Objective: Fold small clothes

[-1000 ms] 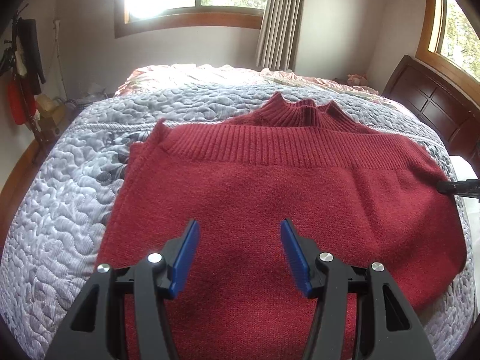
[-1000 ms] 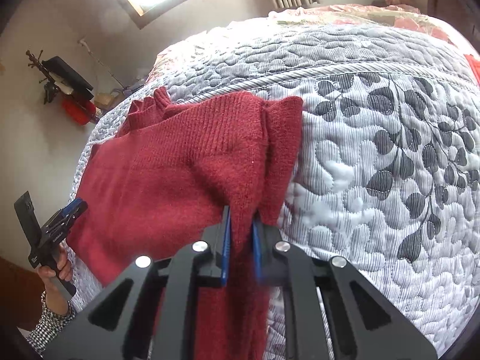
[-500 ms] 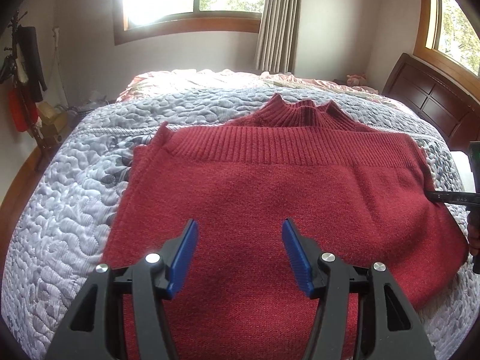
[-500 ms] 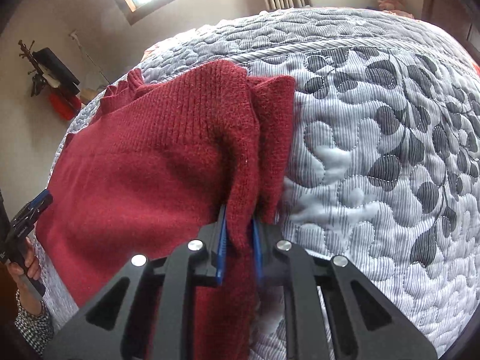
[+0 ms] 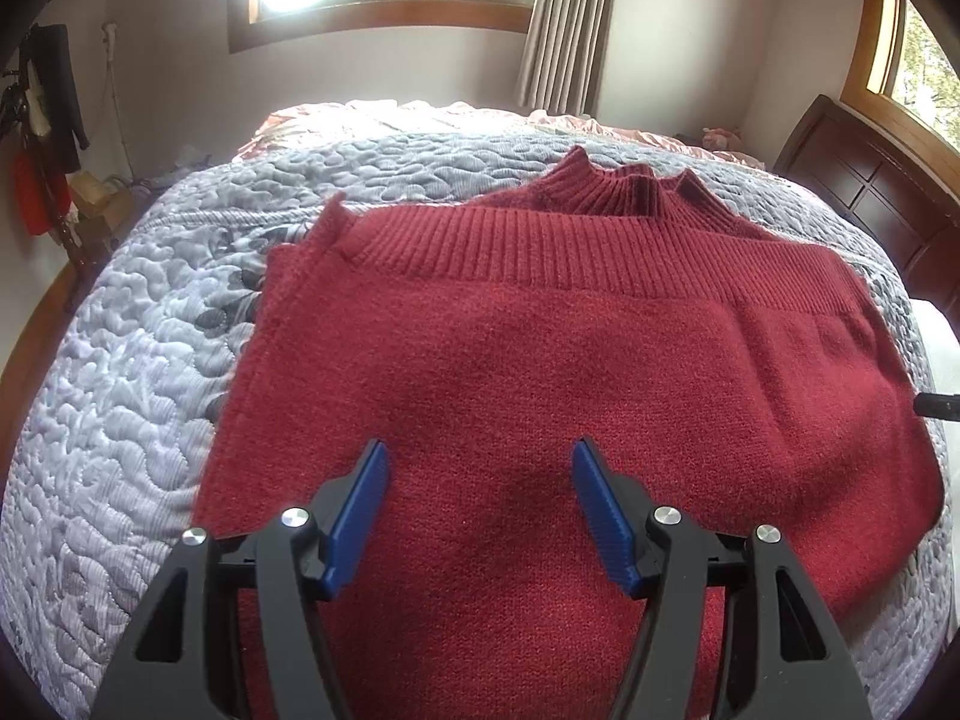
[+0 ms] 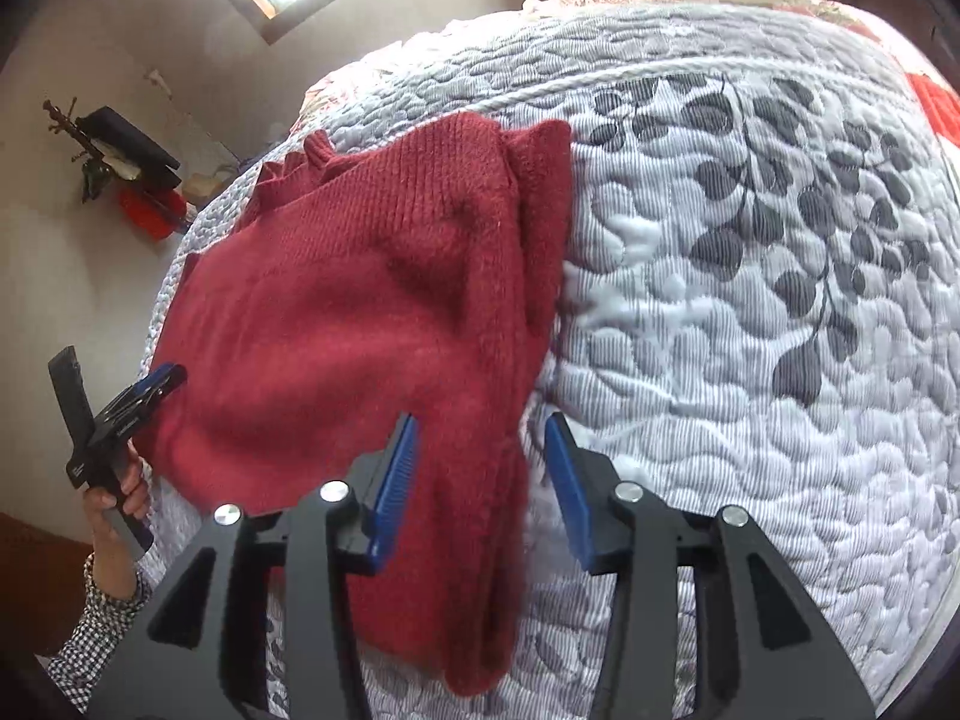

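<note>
1. The left gripper (image 5: 477, 489), black with blue pads, is spread wide above the dark red knitted sweater (image 5: 540, 372), gripping nothing.
2. The right gripper (image 6: 480, 462) is also spread; the sweater's side edge hangs loose between its pads.
3. Beyond both, the sweater lies folded on a grey quilted bedspread (image 6: 750, 300); its lower edge is cut off from view.
4. A hand (image 6: 111, 495) holds the left gripper.
</note>
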`<state>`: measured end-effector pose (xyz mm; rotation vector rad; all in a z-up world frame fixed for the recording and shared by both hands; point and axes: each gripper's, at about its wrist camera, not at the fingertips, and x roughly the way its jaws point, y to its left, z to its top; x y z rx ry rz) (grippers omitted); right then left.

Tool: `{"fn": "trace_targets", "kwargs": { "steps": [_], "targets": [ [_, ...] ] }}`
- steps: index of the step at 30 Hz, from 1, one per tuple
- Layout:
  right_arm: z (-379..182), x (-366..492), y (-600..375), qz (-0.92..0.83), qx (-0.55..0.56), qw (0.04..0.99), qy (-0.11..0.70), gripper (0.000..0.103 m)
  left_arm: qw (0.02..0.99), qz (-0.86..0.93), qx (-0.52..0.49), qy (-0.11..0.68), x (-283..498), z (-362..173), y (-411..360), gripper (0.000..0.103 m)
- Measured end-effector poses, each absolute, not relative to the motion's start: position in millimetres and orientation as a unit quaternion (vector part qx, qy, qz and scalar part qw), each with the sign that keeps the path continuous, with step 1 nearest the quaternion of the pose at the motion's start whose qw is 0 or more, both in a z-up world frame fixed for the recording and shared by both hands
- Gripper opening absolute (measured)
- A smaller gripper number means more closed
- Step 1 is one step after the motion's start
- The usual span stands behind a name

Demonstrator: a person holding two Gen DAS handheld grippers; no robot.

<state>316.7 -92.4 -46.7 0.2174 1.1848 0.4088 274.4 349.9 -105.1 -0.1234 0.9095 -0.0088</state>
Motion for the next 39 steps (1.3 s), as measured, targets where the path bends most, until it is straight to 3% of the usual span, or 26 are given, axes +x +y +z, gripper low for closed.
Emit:
{"fn": "trace_targets", "kwargs": {
  "steps": [2,8,10,12,16,20,30,39],
  "targets": [
    [-55,314,-93,0.193,0.099,0.799,0.56,0.052,0.896,-0.004,-0.062,0.44,274,-106,351,0.066],
    [-81,314,-93,0.203,0.115,0.792,0.564,0.056,0.893,-0.006,-0.054,0.446,276,-112,352,0.069],
    [-81,314,-93,0.209,0.124,0.794,0.557,0.051,0.891,-0.01,-0.058,0.449,278,-115,354,0.07],
    [-83,314,-92,0.227,0.138,0.789,0.554,0.036,0.889,-0.014,-0.067,0.453,280,-119,357,0.071],
    [-69,311,-83,0.229,0.124,0.798,0.544,0.025,0.884,-0.022,-0.072,0.461,282,-119,358,0.072],
    [-48,302,-79,0.224,0.106,0.813,0.528,0.023,0.88,-0.031,-0.08,0.467,278,-116,361,0.071],
    [-78,314,-81,0.172,0.125,0.79,0.575,0.023,0.876,-0.032,-0.068,0.476,286,-127,359,0.074],
    [-15,310,-58,0.181,0.126,0.805,0.551,0.022,0.874,-0.036,-0.08,0.478,279,-111,362,0.073]
  ]
}}
